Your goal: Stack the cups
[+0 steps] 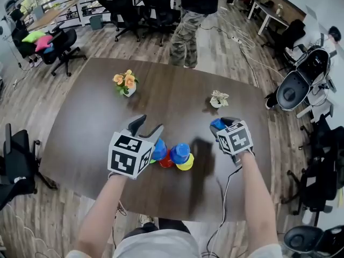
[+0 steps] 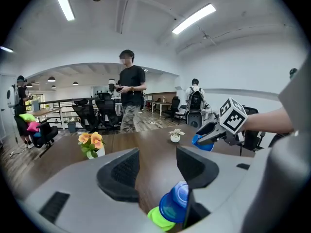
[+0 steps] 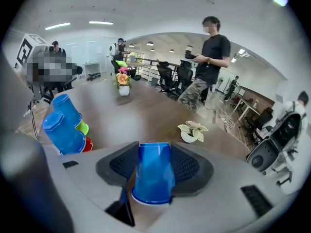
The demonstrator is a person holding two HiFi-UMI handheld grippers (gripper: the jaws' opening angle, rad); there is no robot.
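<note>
Jaws: right gripper clamps cup — left gripper agape.

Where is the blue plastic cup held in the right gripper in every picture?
Head view: blue plastic cup right of centre, in the right gripper.
Left gripper view: cup middle right.
Right gripper view: cup bottom centre, between the jaws.
Shared landmark: white pot of pale leaves.

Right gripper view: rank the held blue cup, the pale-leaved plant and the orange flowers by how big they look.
1. Held blue cup, far the largest, nearest the camera.
2. Pale-leaved plant.
3. Orange flowers, nearly plant-sized and farther off: order unsure.
</note>
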